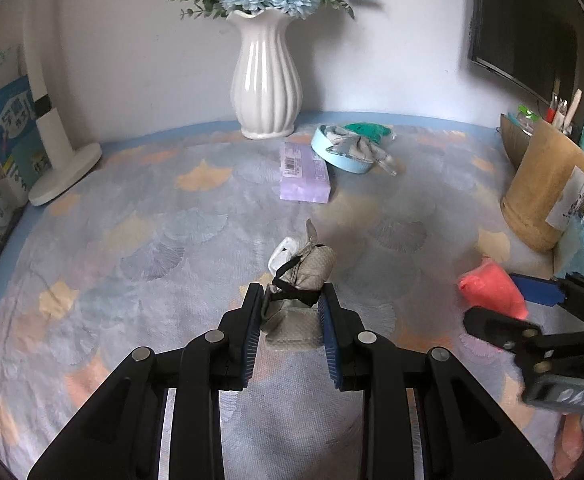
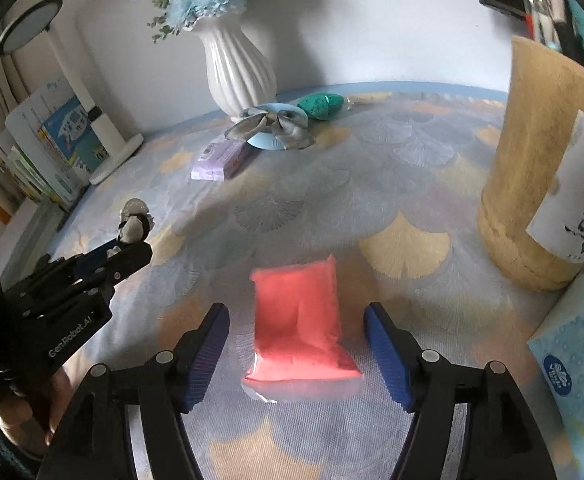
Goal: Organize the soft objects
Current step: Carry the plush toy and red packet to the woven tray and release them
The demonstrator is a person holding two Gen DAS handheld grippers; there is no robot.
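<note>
On my left, I have the left gripper [image 1: 292, 312] clenched on a small grey fabric bundle [image 1: 300, 280] tied round with a black cord; the pads press into its lower half and the free end sticks out past the tips. I judge it is carried clear of the patterned cloth [image 1: 131, 240] so that it can go wherever the soft things are gathered, perhaps near the purple packet [image 1: 304, 172] and the pale blue ring [image 1: 340, 152] with its grey bow at the back, beside the white vase [image 1: 265, 80].

To the right, the red soft pouch [image 2: 300, 320] lies between the fingers of my right gripper [image 2: 296, 354], and I see clear cloth on either side of it: neither pad touches. The jaws stand well apart, so the pouch is released, and it looks set down on the cloth, near the bamboo holder [image 2: 532, 180] and the blue tissue pack [image 2: 572, 360]. It is slightly blurred, so whether it has fully settled I cannot tell.
</note>
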